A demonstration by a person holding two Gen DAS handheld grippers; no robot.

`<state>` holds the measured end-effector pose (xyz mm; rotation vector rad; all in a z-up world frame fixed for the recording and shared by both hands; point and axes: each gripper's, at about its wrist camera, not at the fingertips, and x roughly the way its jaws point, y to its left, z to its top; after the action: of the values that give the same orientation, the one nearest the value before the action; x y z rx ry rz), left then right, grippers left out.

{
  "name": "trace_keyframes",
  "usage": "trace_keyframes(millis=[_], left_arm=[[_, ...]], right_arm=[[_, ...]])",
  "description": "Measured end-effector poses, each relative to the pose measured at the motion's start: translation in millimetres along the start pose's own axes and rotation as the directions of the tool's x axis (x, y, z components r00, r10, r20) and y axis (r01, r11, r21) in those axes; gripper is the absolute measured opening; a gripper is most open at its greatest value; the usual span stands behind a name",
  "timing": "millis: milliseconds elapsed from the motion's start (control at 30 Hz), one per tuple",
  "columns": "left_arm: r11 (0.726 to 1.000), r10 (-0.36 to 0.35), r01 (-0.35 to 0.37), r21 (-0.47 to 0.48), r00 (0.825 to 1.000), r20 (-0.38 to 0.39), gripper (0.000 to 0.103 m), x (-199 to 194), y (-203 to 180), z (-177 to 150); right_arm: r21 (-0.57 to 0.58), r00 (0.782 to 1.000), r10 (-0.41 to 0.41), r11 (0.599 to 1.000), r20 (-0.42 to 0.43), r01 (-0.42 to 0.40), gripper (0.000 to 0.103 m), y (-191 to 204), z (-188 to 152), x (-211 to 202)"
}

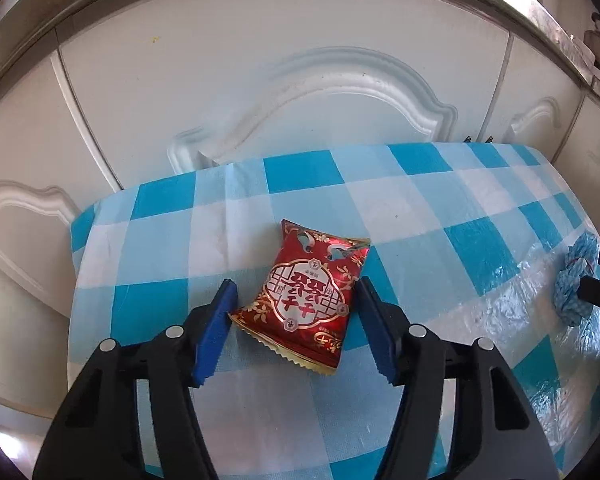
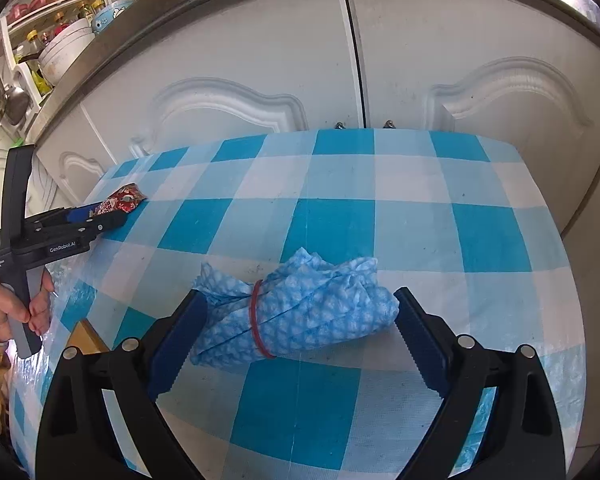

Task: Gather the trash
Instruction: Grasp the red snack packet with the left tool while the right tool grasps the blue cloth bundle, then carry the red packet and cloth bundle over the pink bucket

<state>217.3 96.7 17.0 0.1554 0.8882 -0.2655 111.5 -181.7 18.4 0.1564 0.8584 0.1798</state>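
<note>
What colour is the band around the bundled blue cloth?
Red; the band circles the cloth, clearest in the right wrist view.

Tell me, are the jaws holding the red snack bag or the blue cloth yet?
Nothing is held. The left gripper is open around the red snack bag; the right gripper is open around the blue cloth bundle.

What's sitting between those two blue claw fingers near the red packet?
The red and gold foil snack packet itself lies between the open left claw's fingers on the blue checked tablecloth, shown in the left wrist view.
</note>
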Motion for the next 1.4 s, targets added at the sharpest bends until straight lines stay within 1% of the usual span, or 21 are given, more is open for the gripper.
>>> trace_keyframes(millis=[33,67,133,233,267,300,400,600,833,867,1100,1400], left_arm=[[1.0,0.002,-0.002,0.001,1.0,0.001,0.06,0,0,0],[1.0,0.003,-0.003,0.0,1.0,0.002,0.059,0,-1,-1],[1.0,0.003,-0.003,-0.005,1.0,0.007,0.057,-2,0,-2],[1.0,-0.008,0.008,-0.023,1.0,0.014,0.056,-6,3,-4],[1.0,-0.008,0.008,-0.027,1.0,0.018,0.056,-8,3,-6],[0.999,-0.009,0.009,-0.031,1.0,0.022,0.056,-11,4,-8],[0.999,-0.013,0.014,-0.043,0.999,0.037,0.055,-19,7,-15],[0.998,-0.033,0.037,-0.059,0.997,0.068,0.053,-43,10,-29],[0.995,-0.058,0.065,-0.078,0.994,0.097,0.052,-67,4,-46],[0.994,-0.06,0.068,-0.08,0.993,0.1,0.052,-70,3,-49],[0.988,-0.083,0.098,-0.121,0.99,0.117,0.052,-92,6,-73],[0.975,-0.088,0.117,-0.188,0.984,0.154,0.052,-132,21,-113]], right_arm=[[-0.009,1.0,-0.005,1.0,0.001,0.005,0.092,1,0,0],[-0.021,1.0,-0.006,1.0,0.001,0.006,0.085,3,-1,1],[-0.045,1.0,-0.021,0.999,0.01,0.021,0.081,7,-2,1],[-0.086,0.998,-0.054,0.995,0.031,0.057,0.071,15,-4,-2],[-0.09,0.998,-0.059,0.994,0.037,0.062,0.064,16,-4,-3],[-0.091,0.997,-0.062,0.994,0.039,0.065,0.06,16,-5,-4],[-0.088,0.997,-0.062,0.994,0.044,0.066,0.053,17,-4,-7],[-0.087,0.995,-0.069,0.993,0.068,0.075,0.043,25,-9,-18],[-0.084,0.994,-0.062,0.994,0.095,0.071,0.032,37,-16,-34],[-0.086,0.993,-0.063,0.994,0.099,0.072,0.023,39,-17,-36],[-0.111,0.991,-0.067,0.991,0.119,0.081,0.02,53,-25,-52],[-0.103,0.984,-0.007,0.994,0.176,0.025,0.02,81,-29,-90]])
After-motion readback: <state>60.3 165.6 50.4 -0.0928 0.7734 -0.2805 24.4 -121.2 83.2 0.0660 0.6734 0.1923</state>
